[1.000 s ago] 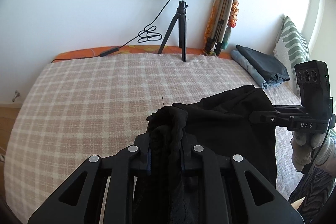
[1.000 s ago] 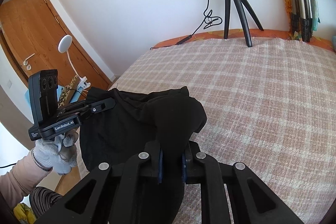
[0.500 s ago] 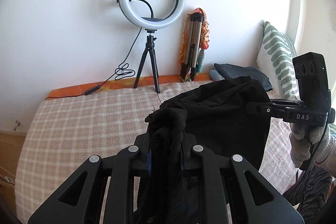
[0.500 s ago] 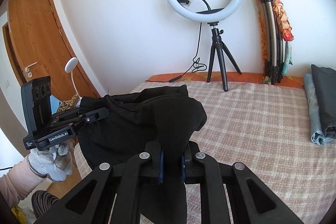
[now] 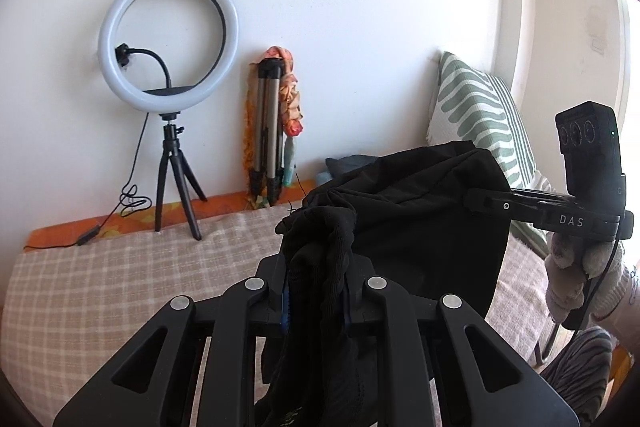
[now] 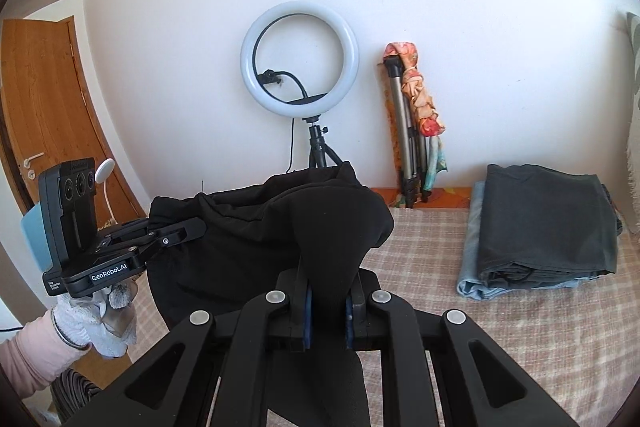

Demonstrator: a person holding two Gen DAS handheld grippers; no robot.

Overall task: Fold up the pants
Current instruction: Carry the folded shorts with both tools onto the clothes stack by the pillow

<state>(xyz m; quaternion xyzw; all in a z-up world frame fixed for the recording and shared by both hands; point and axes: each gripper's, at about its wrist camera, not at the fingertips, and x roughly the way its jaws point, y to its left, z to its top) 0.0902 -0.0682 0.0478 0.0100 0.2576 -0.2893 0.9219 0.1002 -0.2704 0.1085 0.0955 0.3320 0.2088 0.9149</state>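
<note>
Black pants [image 5: 408,227] hang in the air above the checked bed, stretched between both grippers. My left gripper [image 5: 316,291] is shut on a bunched corner of the pants; it also shows at the left of the right wrist view [image 6: 192,231]. My right gripper [image 6: 326,303] is shut on the other corner of the pants [image 6: 256,239]; it shows at the right of the left wrist view [image 5: 480,199]. The lower part of the pants hangs below the frames and is hidden.
The bed with a checked cover [image 5: 100,287] lies below. A ring light on a tripod [image 5: 168,39] and a folded tripod [image 5: 268,131] stand at the wall. Folded clothes [image 6: 544,227] lie at the right. A striped pillow [image 5: 480,115] leans there. A wooden door [image 6: 40,107] is at the left.
Both grippers have risen with the pants, lifting them off the bed. The views now tilt up toward the wall and show less of the bed.
</note>
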